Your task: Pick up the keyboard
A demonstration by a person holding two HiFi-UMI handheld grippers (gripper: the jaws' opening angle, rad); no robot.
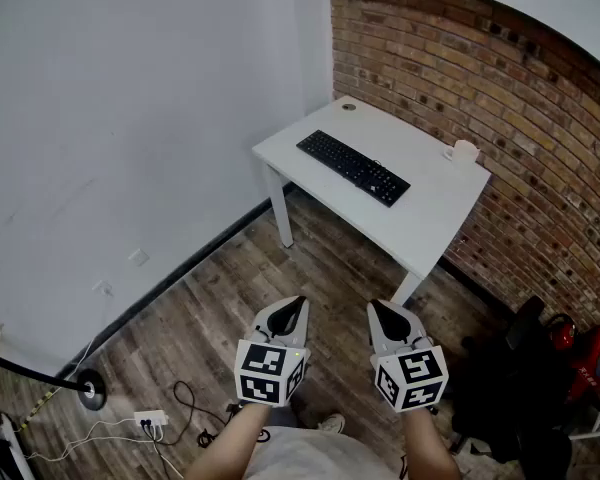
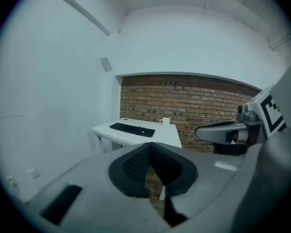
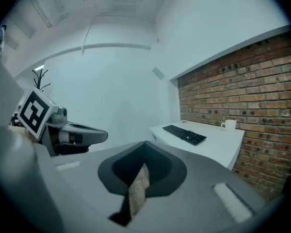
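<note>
A black keyboard point(image 1: 353, 167) lies flat on a white table point(image 1: 432, 218) in the corner, well ahead of me; it also shows as the keyboard point(image 2: 132, 129) in the left gripper view and the keyboard point(image 3: 184, 134) in the right gripper view. Both grippers hang side by side over the wooden floor, far short of the table. My left gripper point(image 1: 296, 303) is shut with nothing in it. My right gripper point(image 1: 378, 308) is shut too, also empty. Each gripper sees the other beside it: the right gripper point(image 2: 218, 132) and the left gripper point(image 3: 82, 132).
A white mug point(image 1: 464, 151) stands at the table's far right by the brick wall point(image 1: 500, 98). A small round object point(image 1: 349, 107) sits at the table's back corner. A black chair point(image 1: 510, 378) is at my right, cables and a power strip point(image 1: 150, 420) at my left on the floor.
</note>
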